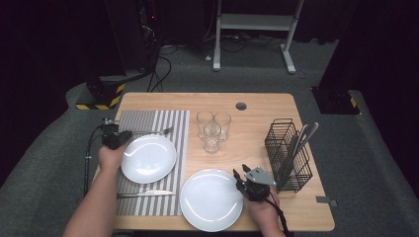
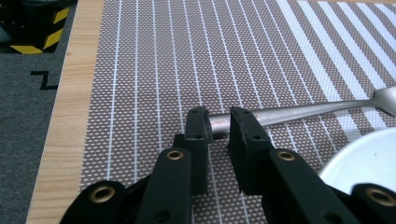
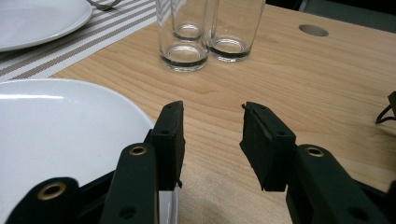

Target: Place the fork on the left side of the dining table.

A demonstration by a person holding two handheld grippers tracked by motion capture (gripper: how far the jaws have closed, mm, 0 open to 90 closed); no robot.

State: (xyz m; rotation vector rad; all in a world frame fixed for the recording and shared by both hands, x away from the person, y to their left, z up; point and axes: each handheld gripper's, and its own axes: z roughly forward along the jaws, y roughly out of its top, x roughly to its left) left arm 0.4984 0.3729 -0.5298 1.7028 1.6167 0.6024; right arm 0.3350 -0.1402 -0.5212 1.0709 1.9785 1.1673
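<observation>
Gripping the handle end of a fork, the left tongs sit low over the striped placemat, jaws narrowed onto the metal w/ the handle caught between them. Fork lies flat on the placemat just behind the far plate, tines pointing toward the glasses, handle end toward the mat's left edge. In the high view the left tongs are at the back-left rim of that plate, touching or nearly touching it; can't tell which.

Rel. to the far plate: a knife lies flat on the placemat just in front of it, parallel to the mat's near edge. A second, near plate sits on bare tabletop to its front-right, just off the mat. Three clear glasses stand bunched together to its right, beyond the mat's edge, upright. A black wire caddy w/ cutlery standing in it is well to the right, near the tabletop's right edge.

Right tongs hover at the right rim of the near plate, jaws partway apart, nothing between them; in the right gripper view the right tongs show bare wood in the gap, w/ the near plate's rim by the left jaw and the glasses farther ahead.
</observation>
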